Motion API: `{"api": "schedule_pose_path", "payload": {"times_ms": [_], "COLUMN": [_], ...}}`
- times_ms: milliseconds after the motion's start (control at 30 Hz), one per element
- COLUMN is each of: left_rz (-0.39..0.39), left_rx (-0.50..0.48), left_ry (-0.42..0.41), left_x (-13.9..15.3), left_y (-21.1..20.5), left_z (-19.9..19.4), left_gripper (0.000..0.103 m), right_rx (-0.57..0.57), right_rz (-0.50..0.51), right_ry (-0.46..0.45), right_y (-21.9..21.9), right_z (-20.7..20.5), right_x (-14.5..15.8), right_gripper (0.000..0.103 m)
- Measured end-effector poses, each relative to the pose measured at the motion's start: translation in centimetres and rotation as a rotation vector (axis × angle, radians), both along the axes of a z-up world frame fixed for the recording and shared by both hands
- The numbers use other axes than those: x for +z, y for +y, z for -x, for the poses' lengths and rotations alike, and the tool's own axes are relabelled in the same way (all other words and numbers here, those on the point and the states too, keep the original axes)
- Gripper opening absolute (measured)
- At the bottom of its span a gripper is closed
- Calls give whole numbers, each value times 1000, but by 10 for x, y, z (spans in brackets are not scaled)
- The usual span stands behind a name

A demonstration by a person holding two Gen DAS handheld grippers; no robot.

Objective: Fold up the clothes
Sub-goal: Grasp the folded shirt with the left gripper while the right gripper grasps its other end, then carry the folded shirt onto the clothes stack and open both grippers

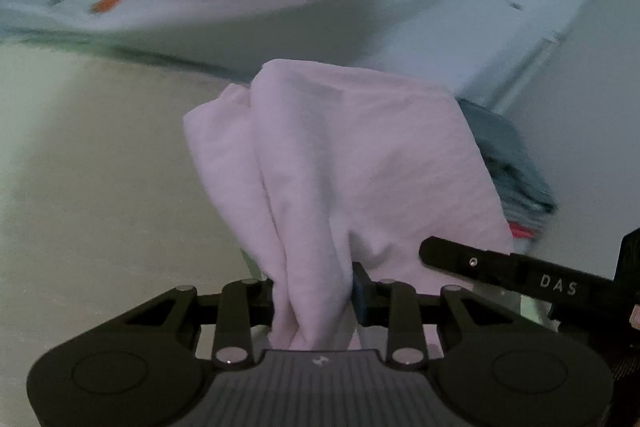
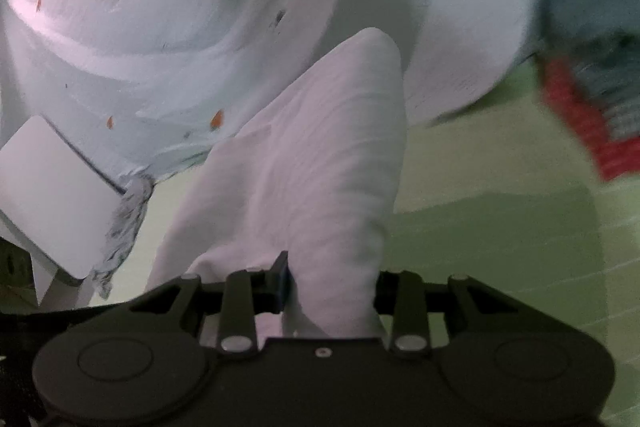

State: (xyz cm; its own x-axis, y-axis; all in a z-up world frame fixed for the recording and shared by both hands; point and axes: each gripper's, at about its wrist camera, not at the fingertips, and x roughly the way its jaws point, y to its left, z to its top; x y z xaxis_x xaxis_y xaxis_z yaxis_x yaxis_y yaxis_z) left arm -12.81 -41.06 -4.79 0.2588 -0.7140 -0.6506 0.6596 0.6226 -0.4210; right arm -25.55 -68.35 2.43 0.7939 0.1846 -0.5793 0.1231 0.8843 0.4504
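Observation:
A pale pink-white garment [image 1: 340, 155] hangs bunched from my left gripper [image 1: 316, 299], which is shut on a fold of it above the pale green surface [image 1: 100, 167]. In the right wrist view the same garment [image 2: 320, 163] rises from my right gripper [image 2: 332, 291], which is shut on another part of it. The right gripper's black body [image 1: 520, 275] shows at the lower right of the left wrist view, close beside the left one. Both fingertips are mostly buried in cloth.
A white sheet with orange and dark spots [image 2: 180, 27] lies bunched behind. A stack of folded clothes, teal over red [image 2: 592, 75], sits at the right; it also shows in the left wrist view [image 1: 516, 167]. A white box with a grey fringed cloth [image 2: 52, 195] is at the left.

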Motion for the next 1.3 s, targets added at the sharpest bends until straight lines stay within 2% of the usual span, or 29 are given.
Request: {"api": "schedule_pose_path", "payload": {"times_ms": [167, 333, 567, 600, 633, 667, 700, 833, 900, 933, 967, 1000, 1033, 1100, 1200, 1300], "left_rz": [101, 205, 341, 354, 367, 358, 330, 115, 93, 116, 133, 136, 134, 129, 130, 96], "left_rx": [-94, -188, -280, -287, -295, -291, -284, -239, -214, -198, -195, -204, -207, -211, -194, -201], "left_ry": [-30, -82, -94, -98, -103, -108, -105, -86, -49, -37, -33, -32, -27, -18, 5, -51], "left_x": [29, 59, 82, 80, 79, 73, 64, 9, -12, -17, -19, -21, -23, -28, -29, -20], "left_y": [-64, -143, -269, -289, -310, -329, -350, -416, -424, -423, -422, -421, -422, -425, -423, -435], "left_z": [25, 35, 9, 3, -3, -11, -17, -36, -41, -43, -45, -45, -46, -50, -53, -51], "left_gripper": [33, 33, 34, 37, 39, 46, 52, 54, 57, 59, 65, 70, 73, 78, 79, 80], "right_rx": [-71, -147, -225, -239, -255, -279, -314, -432, -437, -436, -434, -428, -418, -414, -419, -433], "right_rz": [70, 159, 341, 369, 398, 434, 478, 586, 570, 560, 550, 553, 571, 604, 600, 589], "right_ry": [-77, -158, -237, -243, -242, -230, -207, -27, -10, -7, -4, 5, 22, 40, 42, 52], "right_y": [-69, -136, -232, -248, -263, -278, -292, -336, -343, -345, -347, -348, -346, -345, -344, -338], "right_z": [35, 42, 11, 1, -10, -22, -36, -92, -103, -107, -111, -116, -121, -128, -127, -121], "right_x": [40, 80, 128, 130, 130, 126, 118, 63, 43, 35, 26, 21, 18, 13, 14, 18], "right_gripper": [34, 34, 35, 37, 45, 48, 56, 60, 60, 64, 69, 81, 83, 85, 85, 85]}}
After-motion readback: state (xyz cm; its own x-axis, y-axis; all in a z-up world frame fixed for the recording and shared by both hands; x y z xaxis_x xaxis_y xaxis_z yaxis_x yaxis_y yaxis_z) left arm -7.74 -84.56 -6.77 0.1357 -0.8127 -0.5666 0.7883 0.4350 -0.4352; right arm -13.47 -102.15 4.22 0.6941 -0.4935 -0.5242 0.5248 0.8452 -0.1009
